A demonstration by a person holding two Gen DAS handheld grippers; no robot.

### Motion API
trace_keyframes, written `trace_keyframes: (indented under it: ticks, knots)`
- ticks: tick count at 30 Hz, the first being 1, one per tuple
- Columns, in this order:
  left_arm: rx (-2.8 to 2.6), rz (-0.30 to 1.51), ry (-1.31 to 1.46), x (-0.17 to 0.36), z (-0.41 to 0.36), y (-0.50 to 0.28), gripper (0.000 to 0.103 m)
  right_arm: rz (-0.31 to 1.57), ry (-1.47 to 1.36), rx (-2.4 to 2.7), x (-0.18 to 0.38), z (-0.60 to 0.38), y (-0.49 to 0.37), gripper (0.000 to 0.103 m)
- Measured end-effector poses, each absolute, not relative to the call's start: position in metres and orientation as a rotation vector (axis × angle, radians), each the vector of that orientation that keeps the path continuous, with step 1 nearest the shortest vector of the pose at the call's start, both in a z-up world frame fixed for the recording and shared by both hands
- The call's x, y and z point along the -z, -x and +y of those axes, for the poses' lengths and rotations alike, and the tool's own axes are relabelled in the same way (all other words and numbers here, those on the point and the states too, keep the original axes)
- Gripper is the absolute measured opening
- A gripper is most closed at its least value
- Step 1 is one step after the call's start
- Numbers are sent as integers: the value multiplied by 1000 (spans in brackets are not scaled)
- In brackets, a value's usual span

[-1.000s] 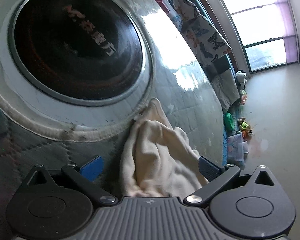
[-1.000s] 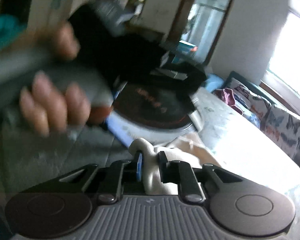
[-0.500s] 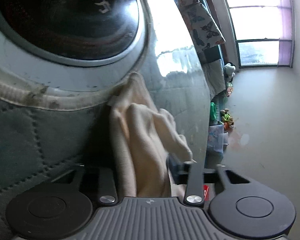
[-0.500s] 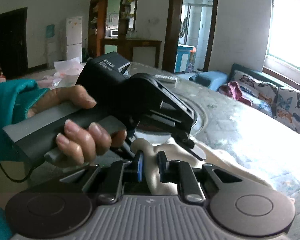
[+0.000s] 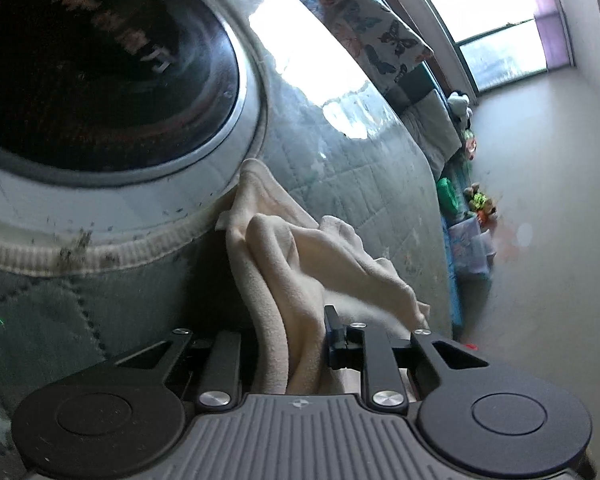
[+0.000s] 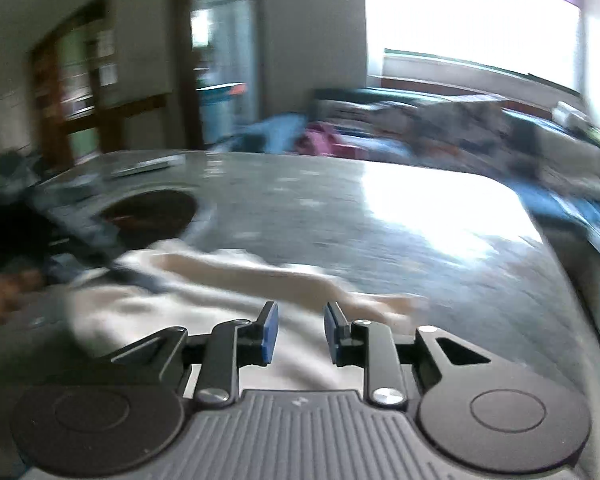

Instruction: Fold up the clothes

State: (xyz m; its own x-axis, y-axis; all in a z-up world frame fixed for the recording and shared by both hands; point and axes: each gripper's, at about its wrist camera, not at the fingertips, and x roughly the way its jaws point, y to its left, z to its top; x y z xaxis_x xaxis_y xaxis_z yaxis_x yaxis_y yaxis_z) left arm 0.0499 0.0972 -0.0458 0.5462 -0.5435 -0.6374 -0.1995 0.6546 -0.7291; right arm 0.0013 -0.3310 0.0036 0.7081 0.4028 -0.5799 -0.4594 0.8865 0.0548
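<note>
Quilted grey-green table cover (image 5: 364,184), one, is spread under one round dark inset burner plate (image 5: 100,64) marked with pale writing too blurred to be read. One cream fleece garment (image 5: 296,264), soft and crumpled into folds, is laid just beside the plate's rim. One left gripper (image 5: 288,344) is clamped on its bunched cloth. One right gripper (image 6: 298,338) is held parted above the garment (image 6: 188,304), nothing between its blue pads (image 6: 269,336).
</note>
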Motion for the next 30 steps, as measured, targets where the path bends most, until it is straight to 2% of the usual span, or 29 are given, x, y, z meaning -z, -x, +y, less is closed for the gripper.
trace_keyframes:
  ticks: [2,13,14,17,19,30]
  knots:
    - [236,997,835,43,95,-50,23,653,51,-421,9,-352,-14,37]
    - [242,1004,777,44,91,-52,23,738,-194,-394,53,-391,-49,43]
    - [242,1003,772,43,91,-52,23,734,-195,-402,53,-389,-48,42]
    - [239,999,742,39,87,-53,23,734,-183,-436,53,-382,-44,23]
    - [238,996,722,36,85,-54,23,718,-175,-437,49,-381,-36,15]
    - [386,941,588,-3,27,-71,18,551,-104,-350,-3,-421,16,11]
